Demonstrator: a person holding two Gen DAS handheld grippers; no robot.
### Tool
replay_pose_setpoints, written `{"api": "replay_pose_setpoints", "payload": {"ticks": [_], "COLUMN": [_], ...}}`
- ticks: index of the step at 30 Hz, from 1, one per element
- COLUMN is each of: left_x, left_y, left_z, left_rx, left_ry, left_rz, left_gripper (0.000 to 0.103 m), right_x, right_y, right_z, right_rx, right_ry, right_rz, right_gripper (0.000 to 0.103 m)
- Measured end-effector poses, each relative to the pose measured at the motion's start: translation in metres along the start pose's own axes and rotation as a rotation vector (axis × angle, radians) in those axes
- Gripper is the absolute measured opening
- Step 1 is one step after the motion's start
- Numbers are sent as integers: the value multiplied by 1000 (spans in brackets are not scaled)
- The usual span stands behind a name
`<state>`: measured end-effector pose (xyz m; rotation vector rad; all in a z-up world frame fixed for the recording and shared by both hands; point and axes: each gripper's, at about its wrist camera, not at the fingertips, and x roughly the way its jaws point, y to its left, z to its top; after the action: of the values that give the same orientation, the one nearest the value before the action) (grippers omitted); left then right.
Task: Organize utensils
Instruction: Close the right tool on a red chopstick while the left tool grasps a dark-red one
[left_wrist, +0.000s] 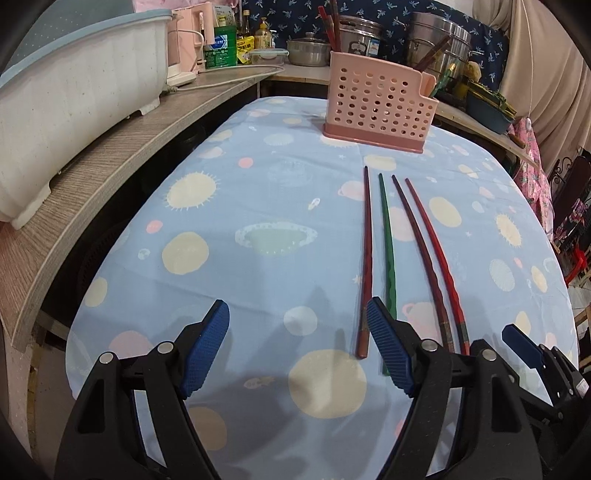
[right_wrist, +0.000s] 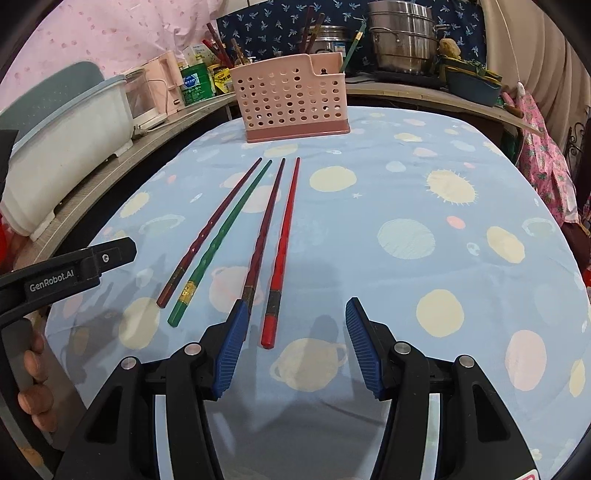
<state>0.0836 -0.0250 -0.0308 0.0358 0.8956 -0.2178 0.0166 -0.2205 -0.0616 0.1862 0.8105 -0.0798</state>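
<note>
Four chopsticks lie side by side on the desk (right_wrist: 461, 177) under its blue planet-print cloth, their thin tips pointing at the pink utensil holder (right_wrist: 291, 98) that stands upright at the far edge: a dark maroon chopstick (right_wrist: 210, 230), just beside it a green chopstick (right_wrist: 221, 240), then a second maroon chopstick (right_wrist: 264, 229) and a red chopstick (right_wrist: 282, 251). The left gripper (left_wrist: 297, 349) hovers over the cloth at the end far from the holder with its fingers wide and empty, one blue pad beside the handle ends of the first maroon and green sticks. The right gripper (right_wrist: 295, 349) has its fingers moderately apart, holding nothing, with the red chopstick's handle end between them, not touched.
</note>
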Motion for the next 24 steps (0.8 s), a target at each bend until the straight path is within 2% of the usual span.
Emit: {"api": "replay_pose_setpoints", "payload": {"ticks": [6,24], "left_x": [5,23], "left_y": [-3,-18], "left_z": [-8,-16], "left_rx": [11,45], "left_ry": [19,49], "left_rz": [-11,-26], "left_gripper": [73,71], "right_x": [6,14], "right_y": [1,7], "right_z": [-2,-2], "right_rx": [1,-24], "right_ry": [13,12], "right_rz": [0,-26], "right_gripper": [45,31]}}
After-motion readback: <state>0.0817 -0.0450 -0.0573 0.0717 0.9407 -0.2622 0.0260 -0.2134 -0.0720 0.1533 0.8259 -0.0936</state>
